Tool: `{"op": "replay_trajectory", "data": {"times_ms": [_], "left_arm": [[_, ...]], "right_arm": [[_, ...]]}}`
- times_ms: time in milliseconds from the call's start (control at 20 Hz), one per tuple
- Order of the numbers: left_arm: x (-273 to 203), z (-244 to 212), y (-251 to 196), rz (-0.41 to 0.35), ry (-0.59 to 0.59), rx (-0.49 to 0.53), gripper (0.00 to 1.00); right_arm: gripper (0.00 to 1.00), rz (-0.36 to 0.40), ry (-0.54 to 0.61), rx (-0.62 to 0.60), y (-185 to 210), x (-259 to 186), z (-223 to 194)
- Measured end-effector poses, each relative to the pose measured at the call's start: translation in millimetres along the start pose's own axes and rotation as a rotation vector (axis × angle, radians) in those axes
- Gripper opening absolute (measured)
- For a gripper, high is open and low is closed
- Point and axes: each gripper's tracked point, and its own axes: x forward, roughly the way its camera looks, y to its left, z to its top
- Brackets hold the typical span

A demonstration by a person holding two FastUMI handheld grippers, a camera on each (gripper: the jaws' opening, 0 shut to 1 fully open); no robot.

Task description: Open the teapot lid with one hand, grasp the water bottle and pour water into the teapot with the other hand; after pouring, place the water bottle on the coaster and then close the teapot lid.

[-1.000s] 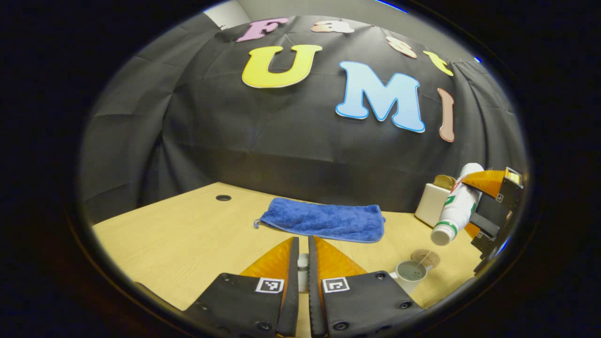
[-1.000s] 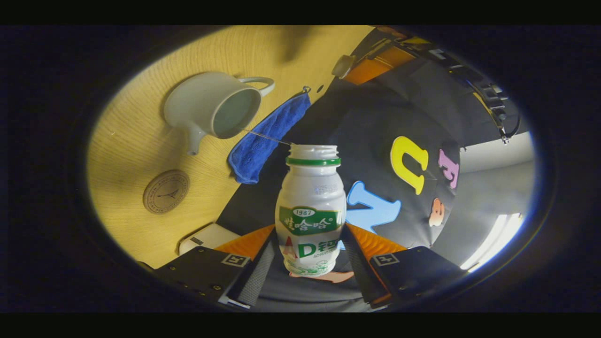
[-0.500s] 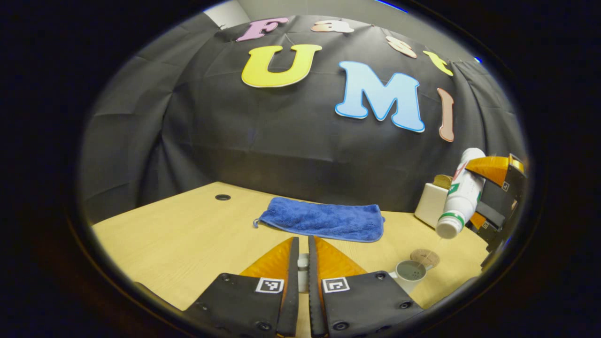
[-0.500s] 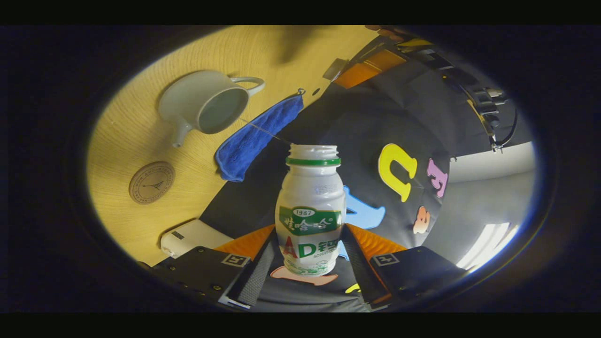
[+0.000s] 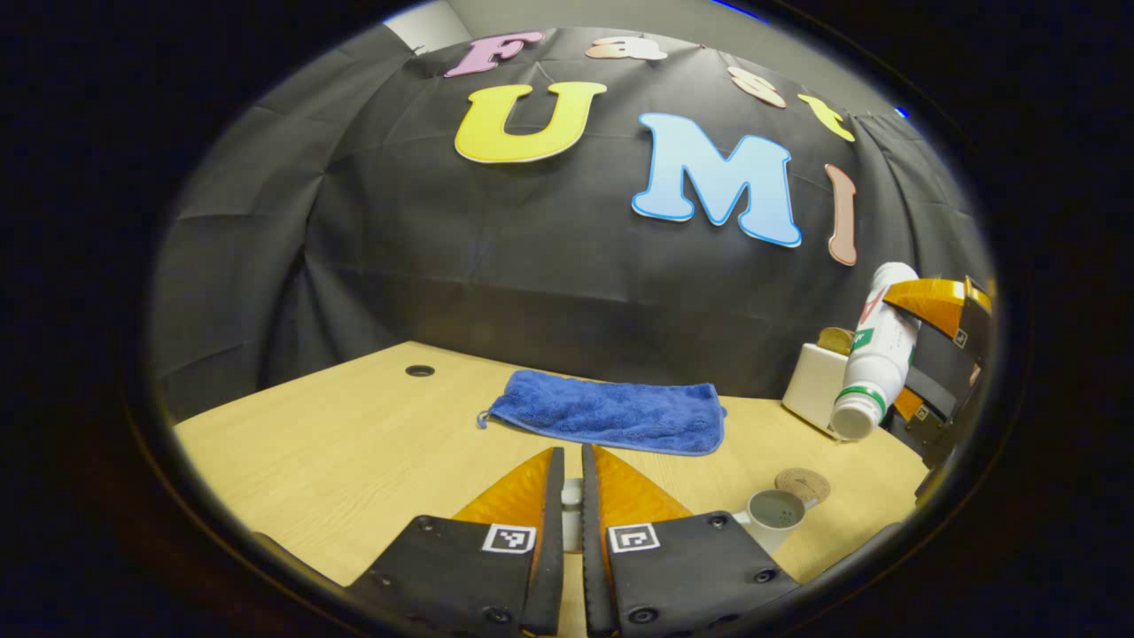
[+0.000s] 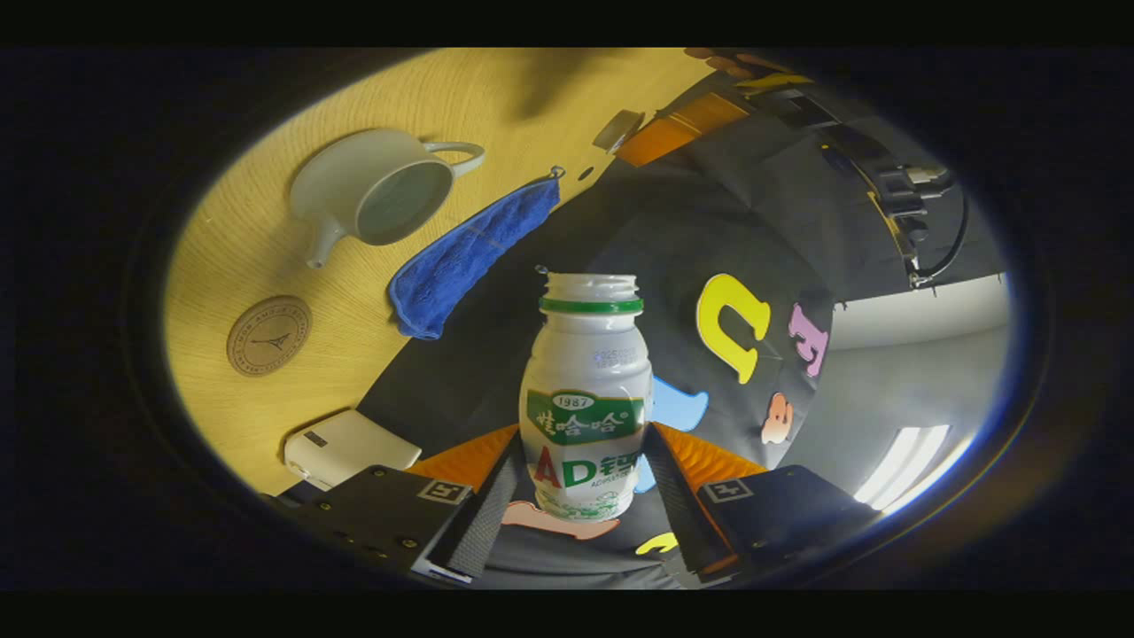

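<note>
Right gripper (image 6: 580,478) had its fingers clamped on the water bottle (image 6: 585,408), mouth tilted down, with the open teapot (image 6: 372,190) and coaster (image 6: 268,323) at upper left of the right gripper view. Left gripper (image 5: 571,523) pinched the lid (image 5: 572,509), low centre in its view, over the bench (image 5: 354,461).

Left gripper view: towel (image 5: 611,414) lies on table (image 5: 354,461) before the back wall. Teapot (image 5: 771,517) sits right of it and nearer, coaster (image 5: 803,485) just behind teapot. Box (image 5: 813,385) stands behind the coaster, by the wall.
</note>
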Motion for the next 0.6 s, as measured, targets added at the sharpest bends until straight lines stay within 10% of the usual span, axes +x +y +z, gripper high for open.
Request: {"op": "replay_trajectory", "data": {"times_ms": [300, 350, 400, 600], "left_arm": [[1, 0, -1, -0.006, -0.002, -0.01, 0.19], [0, 0, -2, -0.006, -0.001, -0.009, 0.19], [0, -1, -2, -0.007, -0.001, -0.008, 0.19], [1, -2, -8, -0.022, 0.003, -0.008, 0.2]], "right_arm": [[0.8, 0.168, 0.128, 0.44, 74, -15, 8], [0.66, 0.189, 0.155, 0.526, 83, -20, 9], [0.8, 0.21, 0.182, 0.618, 90, -23, 11], [0.8, 0.256, 0.272, 0.92, 103, -36, 14]]}}
